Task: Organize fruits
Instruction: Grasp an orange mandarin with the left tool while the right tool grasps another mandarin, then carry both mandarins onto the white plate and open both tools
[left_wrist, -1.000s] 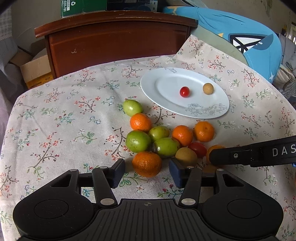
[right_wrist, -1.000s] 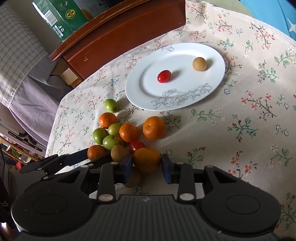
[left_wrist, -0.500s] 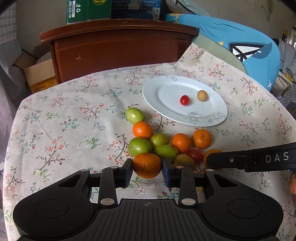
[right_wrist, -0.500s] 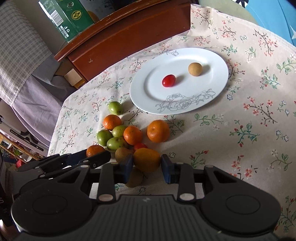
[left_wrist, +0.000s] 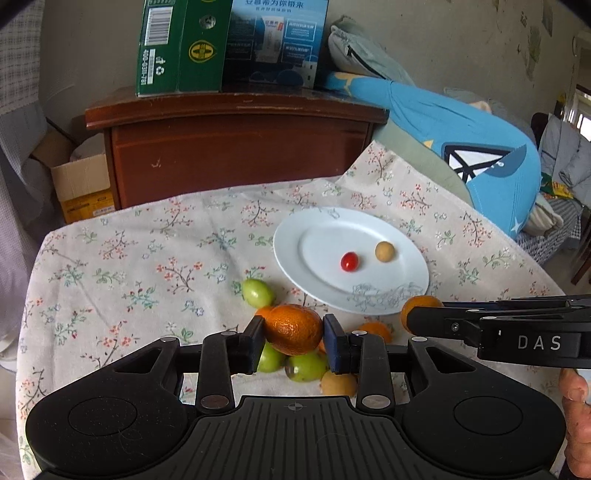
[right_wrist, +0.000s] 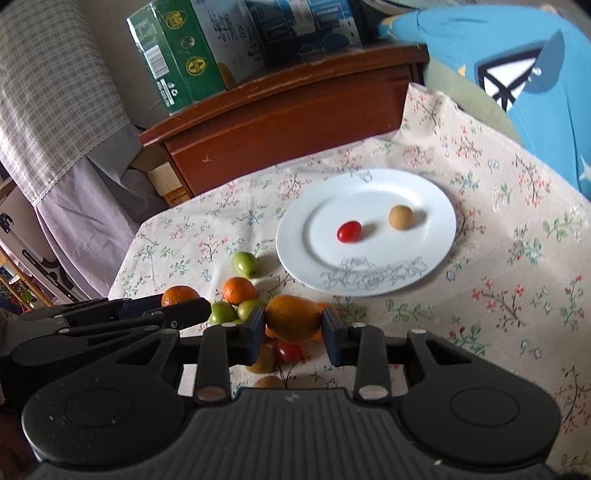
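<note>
Orange, round mandarins are being clamped, one in the black left gripper and one in the black right gripper, both raised above the fruit pile on the floral tablecloth. Compared with a second ago, both fruits are being carried higher, while the white oval plate is keeping its red cherry tomato and tan round fruit.

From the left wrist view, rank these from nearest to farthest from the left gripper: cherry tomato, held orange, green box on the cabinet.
1. Orange, clamped between the left gripper fingers.
2. Cherry tomato, on the white plate, ahead and slightly right.
3. Green box, on the wooden cabinet behind the table, upper left.
</note>
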